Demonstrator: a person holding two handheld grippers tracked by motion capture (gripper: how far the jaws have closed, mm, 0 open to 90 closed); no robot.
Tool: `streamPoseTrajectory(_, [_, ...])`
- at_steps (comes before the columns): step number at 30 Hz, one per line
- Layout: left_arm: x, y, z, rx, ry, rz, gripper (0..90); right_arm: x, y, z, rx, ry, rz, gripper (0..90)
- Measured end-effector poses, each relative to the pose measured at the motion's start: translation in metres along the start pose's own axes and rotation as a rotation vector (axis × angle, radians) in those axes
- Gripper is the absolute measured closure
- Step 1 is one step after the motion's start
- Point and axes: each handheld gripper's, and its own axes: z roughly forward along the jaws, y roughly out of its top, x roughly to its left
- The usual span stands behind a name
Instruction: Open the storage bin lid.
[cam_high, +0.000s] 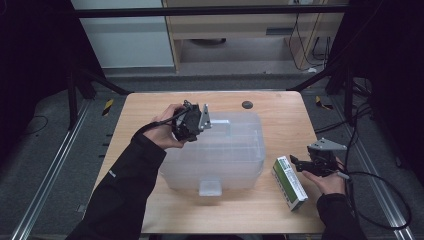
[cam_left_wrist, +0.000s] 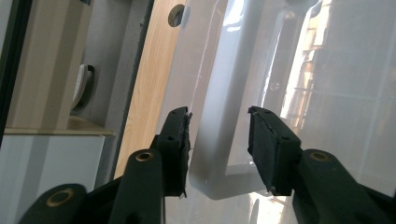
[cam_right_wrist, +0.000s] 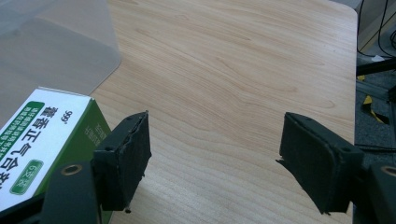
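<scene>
Left gripper (cam_left_wrist: 218, 135) sits at the far handle (cam_left_wrist: 219, 154) of the clear plastic bin (cam_high: 220, 160), jaws half open astride it, pads not pressing. Bin rests mid-table (cam_high: 150, 115), lid on. Right gripper (cam_right_wrist: 215, 158) gapes wide, holding nothing, beside the green-and-white box (cam_high: 289, 182). Judgement: bin unopened, box not yet picked up.

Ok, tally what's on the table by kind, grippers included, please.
Clear plastic bins with lid: 1
Green-and-white cartons: 1
Handheld grippers: 2, left gripper and right gripper
Total: 4
</scene>
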Motion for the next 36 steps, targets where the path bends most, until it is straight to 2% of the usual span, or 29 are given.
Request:
streamPoseTrajectory(4, [0.002, 0.000, -0.001, 0.005, 0.007, -0.013, 69.7, 0.000, 0.001, -0.001, -0.004, 0.002, -0.003, 25.1])
streamPoseTrajectory(17, [0.000, 0.005, -0.004, 0.036, 0.024, 0.047, 71.9, 0.007, 0.010, -0.008, -0.031, 0.019, -0.018, 29.5])
streamPoseTrajectory(22, [0.002, 0.006, -0.006, 0.039, 0.016, 0.041, 71.8, 0.013, 0.016, -0.015, -0.053, 0.035, -0.032, 32.9])
streamPoseTrajectory(26, [0.007, 0.007, -0.012, 0.033, 0.035, 0.037, 71.7, 0.018, 0.021, -0.021, -0.066, 0.055, -0.042, 37.1])
streamPoseTrajectory(36, [0.021, 0.005, -0.012, 0.008, 0.032, -0.013, 71.0, 0.035, 0.036, -0.034, -0.082, 0.134, -0.077, 52.2])
